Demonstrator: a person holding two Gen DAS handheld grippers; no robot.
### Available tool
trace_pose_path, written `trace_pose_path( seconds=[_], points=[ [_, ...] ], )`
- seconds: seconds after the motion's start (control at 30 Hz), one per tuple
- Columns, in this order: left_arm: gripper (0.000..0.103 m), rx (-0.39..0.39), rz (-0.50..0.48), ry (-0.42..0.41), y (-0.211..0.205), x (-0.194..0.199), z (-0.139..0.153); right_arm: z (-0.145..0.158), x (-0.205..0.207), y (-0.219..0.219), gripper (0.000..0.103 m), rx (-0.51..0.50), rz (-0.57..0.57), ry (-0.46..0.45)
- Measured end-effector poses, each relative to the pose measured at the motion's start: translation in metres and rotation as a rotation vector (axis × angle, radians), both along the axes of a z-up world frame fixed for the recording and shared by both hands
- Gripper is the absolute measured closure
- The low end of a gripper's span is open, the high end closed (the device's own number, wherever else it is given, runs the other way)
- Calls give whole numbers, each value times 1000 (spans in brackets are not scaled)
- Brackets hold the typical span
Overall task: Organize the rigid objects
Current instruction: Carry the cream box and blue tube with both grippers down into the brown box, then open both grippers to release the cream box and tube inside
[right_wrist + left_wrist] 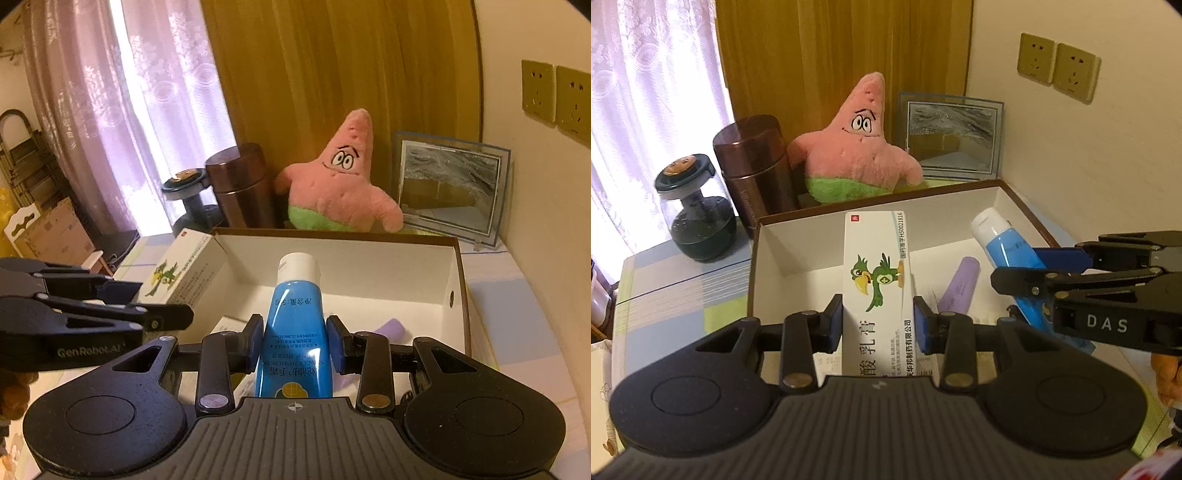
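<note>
My left gripper [878,320] is shut on a white ointment carton [875,273] with a green parrot print, held over the open brown-rimmed white box [783,254]. My right gripper [294,341] is shut on a blue hand cream tube [293,325] with a white cap, held over the same box [456,291]. A purple tube [960,286] lies inside the box; its end also shows in the right wrist view [393,328]. The right gripper [1015,271] with the blue tube [1008,247] shows in the left wrist view; the left gripper [136,299] with the carton [184,271] shows in the right wrist view.
Behind the box stand a pink star plush [858,147], a brown thermos [757,166], a dark glass jar [698,214] and a framed picture [951,136]. The wall with sockets [1058,66] is on the right. The checked tabletop [672,291] extends left.
</note>
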State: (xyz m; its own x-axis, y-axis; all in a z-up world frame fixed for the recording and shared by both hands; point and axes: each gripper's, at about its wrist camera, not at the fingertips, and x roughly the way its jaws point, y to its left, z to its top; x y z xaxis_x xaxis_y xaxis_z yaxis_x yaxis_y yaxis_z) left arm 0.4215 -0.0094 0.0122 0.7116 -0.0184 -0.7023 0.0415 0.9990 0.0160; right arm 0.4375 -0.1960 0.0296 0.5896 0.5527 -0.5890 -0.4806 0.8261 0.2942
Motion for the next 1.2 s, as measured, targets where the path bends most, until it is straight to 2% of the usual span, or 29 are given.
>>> trace_pose_path(
  seconds=[0.3,0.67,0.97,1.2],
  points=[
    [69,-14,-5,78,-4,52,-31,-28,54,4,69,0,-31,96],
    [69,-7,-3,134,-6,92,-58,-58,92,11,69,-15,-54,163],
    [69,-5,8,155,-4,109,-68,-67,105,13,69,-9,-56,184],
    [66,-4,45,146,6,106,-65,-70,108,12,69,-3,-51,193]
  ],
)
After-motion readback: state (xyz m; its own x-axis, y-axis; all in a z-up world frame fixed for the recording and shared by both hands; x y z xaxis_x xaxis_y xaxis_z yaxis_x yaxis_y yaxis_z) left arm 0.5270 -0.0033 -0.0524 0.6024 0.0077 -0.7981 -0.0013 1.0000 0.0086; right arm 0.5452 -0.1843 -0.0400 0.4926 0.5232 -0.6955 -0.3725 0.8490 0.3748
